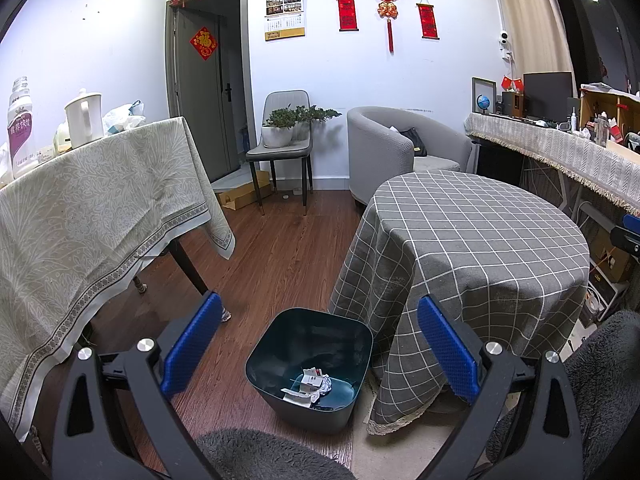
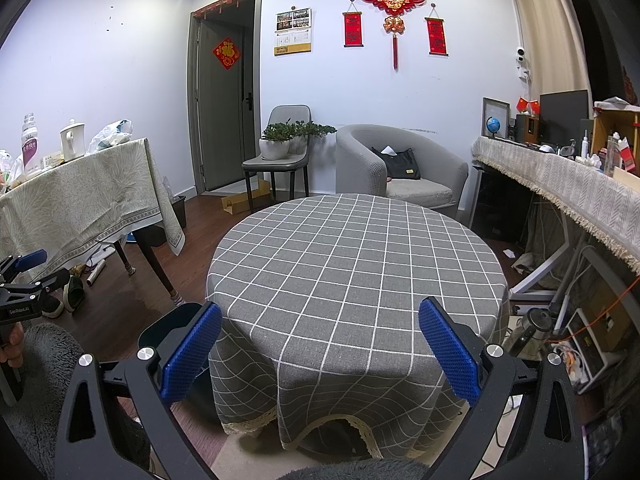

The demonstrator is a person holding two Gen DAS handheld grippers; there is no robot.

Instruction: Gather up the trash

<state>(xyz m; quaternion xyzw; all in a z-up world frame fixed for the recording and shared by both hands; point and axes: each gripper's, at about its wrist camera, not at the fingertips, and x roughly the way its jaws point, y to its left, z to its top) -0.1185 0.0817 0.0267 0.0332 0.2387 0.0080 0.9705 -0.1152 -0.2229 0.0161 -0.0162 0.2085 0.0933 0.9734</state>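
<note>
A dark teal bin (image 1: 310, 364) stands on the wooden floor beside the round table (image 1: 480, 232). Crumpled white paper scraps (image 1: 312, 386) lie at its bottom. My left gripper (image 1: 318, 344) hangs above the bin, open, with nothing between its blue pads. In the right wrist view my right gripper (image 2: 320, 344) is open over the near edge of the round table (image 2: 360, 256), which has a grey checked cloth, and holds nothing. The bin's rim (image 2: 168, 326) peeks out behind the left finger. The left gripper (image 2: 28, 280) shows at the far left edge.
A long table with a pale patterned cloth (image 1: 92, 208) carries a kettle (image 1: 84, 118) and a bottle (image 1: 20, 128). A chair with potted plants (image 1: 280, 136), a grey armchair (image 1: 400, 152) and a cluttered desk (image 1: 560, 148) line the walls. Slippers (image 2: 68, 292) lie on the floor.
</note>
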